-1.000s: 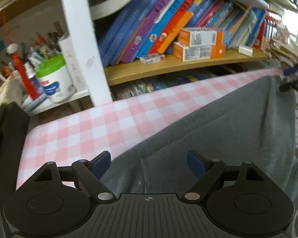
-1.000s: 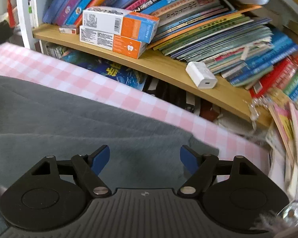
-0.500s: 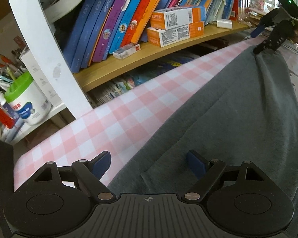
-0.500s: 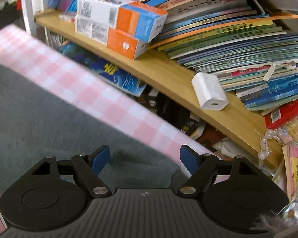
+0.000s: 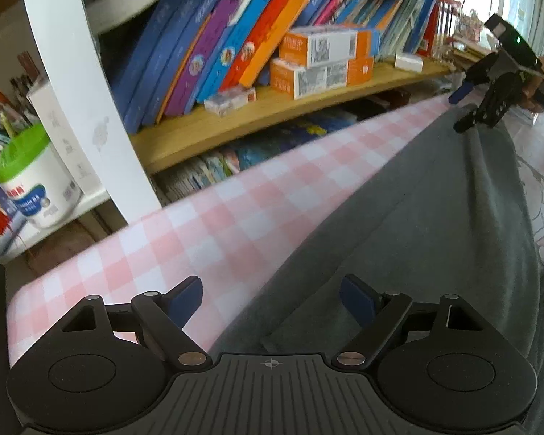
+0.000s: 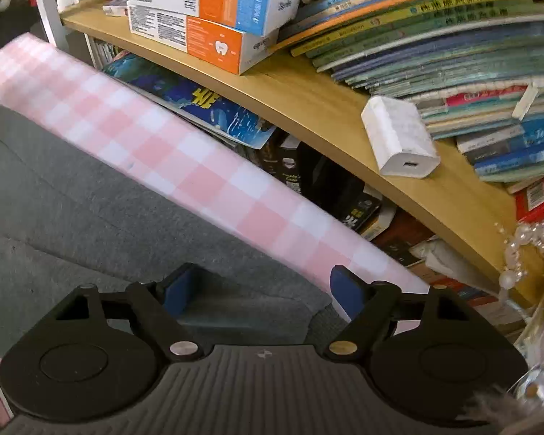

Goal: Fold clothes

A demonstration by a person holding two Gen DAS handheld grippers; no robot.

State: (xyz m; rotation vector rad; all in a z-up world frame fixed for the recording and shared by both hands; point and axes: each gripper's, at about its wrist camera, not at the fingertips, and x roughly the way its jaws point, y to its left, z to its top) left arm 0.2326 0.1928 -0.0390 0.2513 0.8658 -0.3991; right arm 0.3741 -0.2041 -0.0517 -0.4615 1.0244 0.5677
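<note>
A dark grey garment [image 5: 435,217] lies spread on the pink-and-white checked tablecloth [image 5: 206,224]. My left gripper [image 5: 271,299] is open, low over the garment's near corner. My right gripper [image 6: 261,291] is open, with its fingers over the other corner of the grey garment [image 6: 72,210] beside the tablecloth's back edge [image 6: 185,159]. The right gripper also shows in the left wrist view [image 5: 462,110], at the garment's far end, held by a hand.
A wooden bookshelf [image 5: 272,108] runs right behind the table, with leaning books [image 5: 214,36], orange boxes [image 5: 322,61] and a white charger [image 6: 399,137]. A white shelf post [image 5: 76,83] and a green-lidded tub [image 5: 32,177] stand at the left.
Both grippers have moved closer to the garment's back corners and the shelf. Both stay open.
</note>
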